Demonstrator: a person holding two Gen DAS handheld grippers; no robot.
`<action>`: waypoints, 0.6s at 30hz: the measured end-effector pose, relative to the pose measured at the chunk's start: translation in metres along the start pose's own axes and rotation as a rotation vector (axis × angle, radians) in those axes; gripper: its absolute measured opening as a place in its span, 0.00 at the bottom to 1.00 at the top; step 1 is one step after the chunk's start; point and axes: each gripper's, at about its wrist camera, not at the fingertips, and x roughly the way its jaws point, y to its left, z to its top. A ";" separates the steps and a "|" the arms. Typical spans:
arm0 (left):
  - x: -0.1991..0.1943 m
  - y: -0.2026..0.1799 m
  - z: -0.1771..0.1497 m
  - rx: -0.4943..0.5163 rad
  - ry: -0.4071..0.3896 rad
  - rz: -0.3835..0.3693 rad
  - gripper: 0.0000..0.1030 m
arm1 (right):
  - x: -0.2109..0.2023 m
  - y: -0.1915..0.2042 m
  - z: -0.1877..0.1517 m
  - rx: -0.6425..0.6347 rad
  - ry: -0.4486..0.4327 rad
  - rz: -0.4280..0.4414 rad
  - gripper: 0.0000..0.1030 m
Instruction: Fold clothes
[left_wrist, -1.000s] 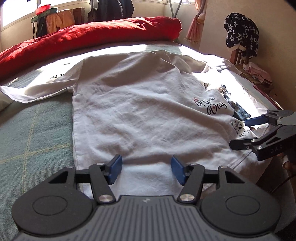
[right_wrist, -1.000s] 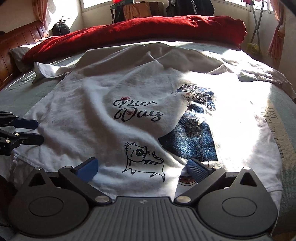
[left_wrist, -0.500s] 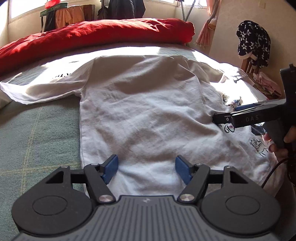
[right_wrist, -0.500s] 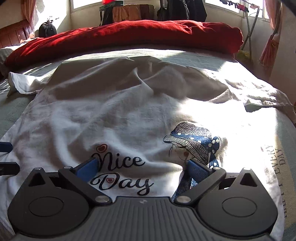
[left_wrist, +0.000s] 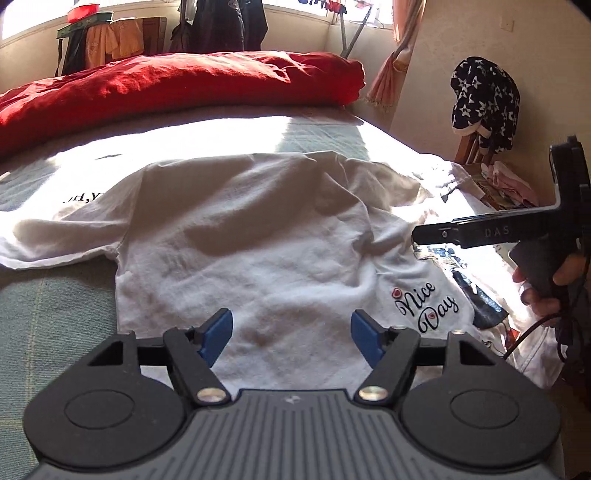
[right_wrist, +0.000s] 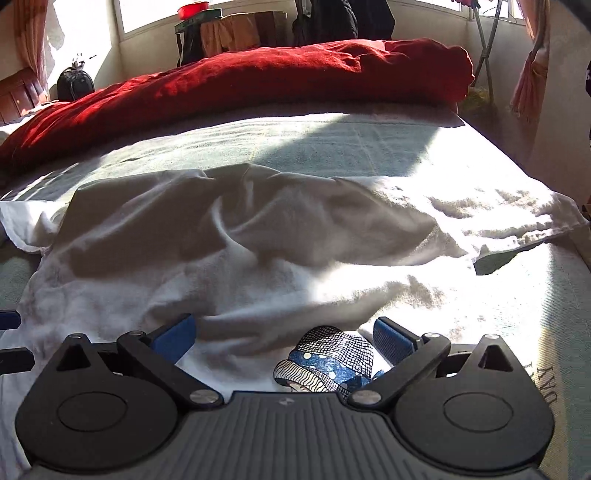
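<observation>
- White T-shirt (left_wrist: 258, 258) lies across the bed (left_wrist: 48, 314), its hem nearest my left wrist camera; the fabric is rumpled, with a ridge of folds running toward 2 o'clock.
- "Nice Day" print (left_wrist: 424, 306) shows at 3 o'clock in the left view, on a part of the shirt that hangs lower on that side.
- Left gripper (left_wrist: 291, 334): blue pads spread wide, nothing between them, poised over the shirt's near edge. I cannot tell whether they touch the cloth.
- Right gripper (right_wrist: 284, 338): pads also spread apart, over the shirt, the blue hat print (right_wrist: 325, 358) lying between them.
- In the left view the right gripper's black body comes in from 3 o'clock, a hand (left_wrist: 546, 284) on its grip, its tip near the ridge.
- One sleeve (right_wrist: 517, 221) sprawls toward 2 o'clock in the right view, sunlit.
- Red duvet (left_wrist: 177, 85) is heaped along the bed's far side at 12 o'clock, well apart from the shirt.
</observation>
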 end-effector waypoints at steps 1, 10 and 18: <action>0.002 -0.007 0.002 0.008 0.004 -0.061 0.70 | -0.012 -0.006 -0.004 0.010 -0.010 0.017 1.00; 0.070 -0.032 0.012 -0.013 0.091 -0.197 0.70 | -0.001 -0.046 -0.019 0.032 0.006 0.003 1.00; 0.102 -0.017 0.041 0.012 0.046 -0.029 0.72 | 0.046 -0.061 0.004 -0.004 0.000 -0.047 1.00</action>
